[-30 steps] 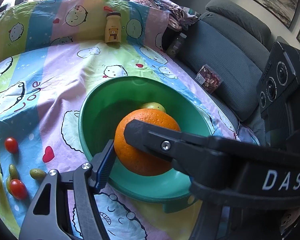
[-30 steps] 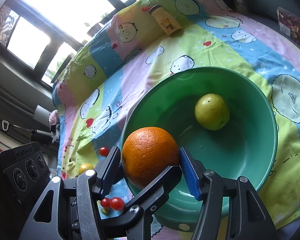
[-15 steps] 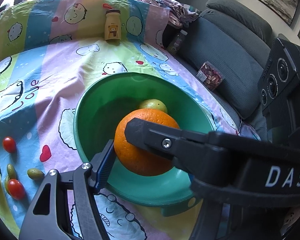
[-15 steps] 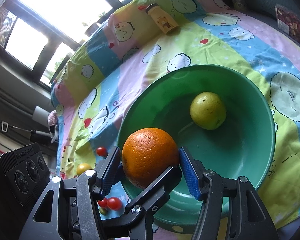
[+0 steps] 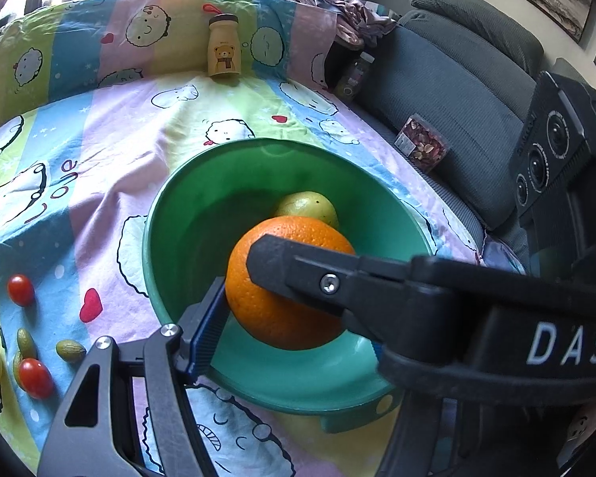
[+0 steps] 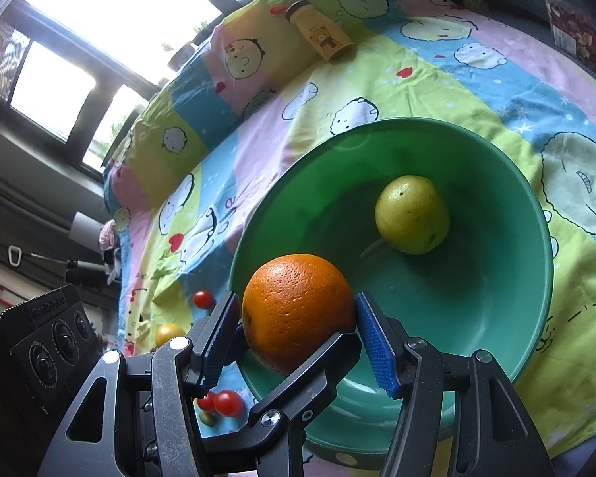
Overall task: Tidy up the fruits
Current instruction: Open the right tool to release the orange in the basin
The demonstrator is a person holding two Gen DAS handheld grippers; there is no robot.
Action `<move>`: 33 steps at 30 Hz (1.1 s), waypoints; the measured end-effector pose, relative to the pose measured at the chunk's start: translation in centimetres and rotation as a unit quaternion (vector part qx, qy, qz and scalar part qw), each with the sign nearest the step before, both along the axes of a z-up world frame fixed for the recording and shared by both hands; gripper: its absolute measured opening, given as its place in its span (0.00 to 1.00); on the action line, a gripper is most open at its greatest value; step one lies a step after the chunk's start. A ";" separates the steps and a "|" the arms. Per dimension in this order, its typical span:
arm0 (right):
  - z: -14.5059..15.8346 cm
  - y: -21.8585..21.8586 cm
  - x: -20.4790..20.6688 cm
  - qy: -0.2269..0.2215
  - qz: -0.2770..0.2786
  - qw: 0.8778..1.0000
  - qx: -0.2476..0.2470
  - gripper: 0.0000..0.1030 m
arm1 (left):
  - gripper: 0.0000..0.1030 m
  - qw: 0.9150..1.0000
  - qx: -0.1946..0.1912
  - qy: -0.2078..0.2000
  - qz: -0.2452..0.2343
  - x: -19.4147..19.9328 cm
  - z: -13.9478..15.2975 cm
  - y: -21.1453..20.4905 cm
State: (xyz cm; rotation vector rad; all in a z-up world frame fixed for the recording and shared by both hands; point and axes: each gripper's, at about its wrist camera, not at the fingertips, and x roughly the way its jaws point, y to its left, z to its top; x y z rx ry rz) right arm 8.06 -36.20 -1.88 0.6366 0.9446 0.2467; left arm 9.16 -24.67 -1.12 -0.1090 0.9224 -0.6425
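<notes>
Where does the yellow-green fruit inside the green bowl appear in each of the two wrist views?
Left wrist: yellow-green fruit at centre, half hidden behind the orange.
Right wrist: right of centre, fully visible, beyond the orange.
Shared landmark: bear-print bottle near the top.

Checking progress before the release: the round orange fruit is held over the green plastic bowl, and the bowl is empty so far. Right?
Not quite. The round orange fruit is held over the green plastic bowl, but the bowl is not empty: a yellow-green round fruit already lies inside, as the right wrist view shows.
</notes>
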 end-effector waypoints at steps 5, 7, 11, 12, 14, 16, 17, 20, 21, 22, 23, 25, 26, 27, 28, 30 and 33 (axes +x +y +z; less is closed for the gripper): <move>-0.3 0.0 0.1 0.002 0.001 1.000 0.006 0.61 | 0.63 1.000 0.010 0.001 0.001 0.1 0.0 -0.2; -0.4 -0.1 0.2 0.003 0.002 1.000 0.011 0.61 | 0.63 1.000 0.015 0.002 0.003 0.1 -0.1 -0.3; -0.6 -0.3 0.3 0.004 0.001 1.000 0.015 0.61 | 0.63 0.999 0.038 -0.012 0.000 -0.1 -0.3 -0.8; -0.6 -0.4 0.3 0.005 0.000 1.000 0.016 0.61 | 0.63 0.999 0.042 -0.018 0.000 -0.2 -0.3 -0.8; -0.8 -0.5 0.3 0.010 -0.005 1.000 0.011 0.61 | 0.63 0.999 0.041 -0.024 0.001 -0.3 -0.3 -0.8; -0.8 -0.6 0.3 0.009 -0.005 1.000 0.012 0.61 | 0.63 0.999 0.036 -0.023 0.003 -0.2 -0.3 -0.6; -0.8 -0.7 0.3 0.007 -0.002 1.000 0.019 0.61 | 0.64 0.999 0.035 -0.009 0.003 0.1 -0.6 -0.5; -0.8 -0.6 0.3 0.009 -0.004 1.000 0.015 0.61 | 0.62 0.999 0.029 -0.014 0.003 -0.1 -0.4 -0.3; -0.9 -0.7 0.3 0.011 -0.008 1.000 0.013 0.61 | 0.61 1.000 0.027 -0.015 0.004 -0.1 -0.3 -0.2; -0.9 -0.7 0.4 0.011 -0.009 1.000 0.014 0.61 | 0.61 0.999 0.025 -0.019 0.006 -0.3 -0.2 -0.1; -0.8 -0.8 0.3 0.011 -0.010 1.000 0.016 0.61 | 0.61 1.000 0.022 -0.021 0.005 -0.4 0.0 -0.1; -0.6 -1.0 0.2 0.008 -0.015 1.000 0.016 0.61 | 0.61 1.000 0.013 -0.018 0.001 -0.5 0.1 0.0; -0.6 -1.1 0.1 0.007 -0.018 1.000 0.015 0.61 | 0.61 1.000 0.009 -0.019 0.000 -0.6 0.3 0.1; -0.5 -1.2 0.1 0.005 -0.021 1.000 0.015 0.61 | 0.61 1.000 0.008 -0.020 0.003 -0.6 0.4 0.2; -0.5 -1.3 0.0 0.004 -0.023 1.000 0.017 0.61 | 0.61 1.000 0.007 -0.022 0.005 -0.7 0.6 0.3; -0.2 -1.4 -0.2 0.000 -0.033 0.999 0.016 0.61 | 0.61 1.000 0.002 -0.025 0.007 -0.9 1.1 0.5; 0.7 -1.5 -0.6 -0.019 -0.054 0.998 -0.009 0.61 | 0.61 0.999 -0.007 -0.031 0.011 -1.3 1.8 1.1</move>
